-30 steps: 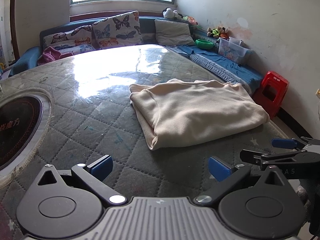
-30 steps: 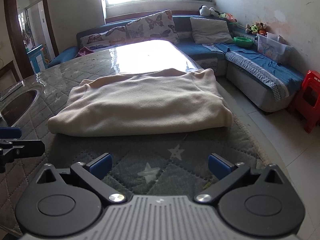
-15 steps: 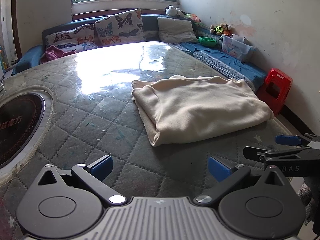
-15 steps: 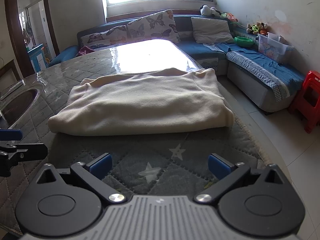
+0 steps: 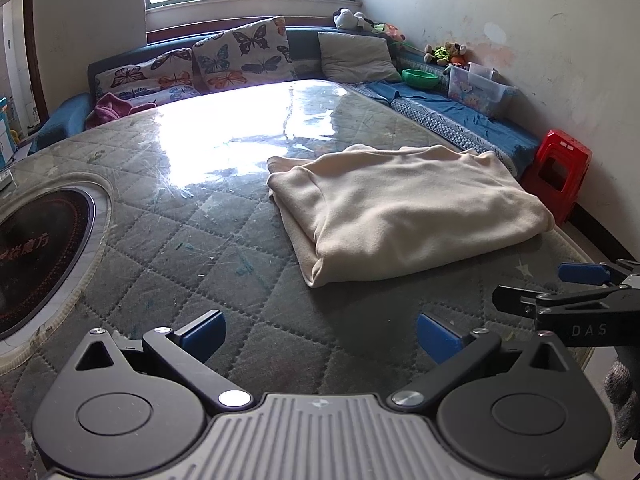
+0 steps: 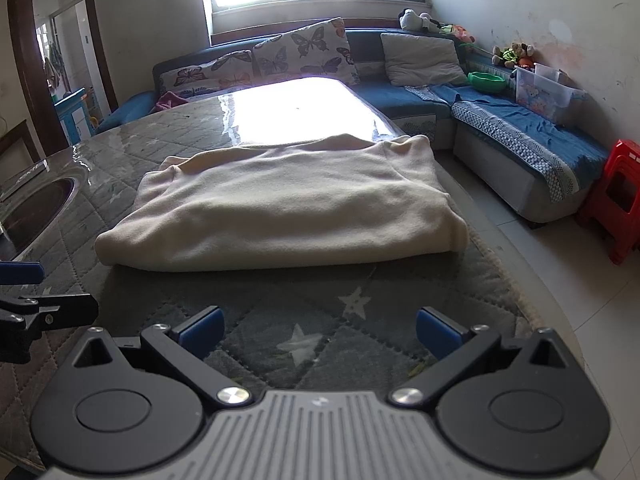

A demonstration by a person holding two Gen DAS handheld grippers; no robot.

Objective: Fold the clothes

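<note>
Surface [image 5: 168,216]: quilted grey cover under glossy film, wide bare stretch left of the garment, round inset hob [image 5: 36,248] at far left, rounded edge dropping to floor on the right. Cream garment [image 6: 288,208] lies folded into a thick flat rectangle near that right edge, folded edge facing the cameras. Left tongs [image 5: 320,330] and right tongs [image 6: 318,326] both spread wide, empty, hovering short of the garment, not touching it.
</note>
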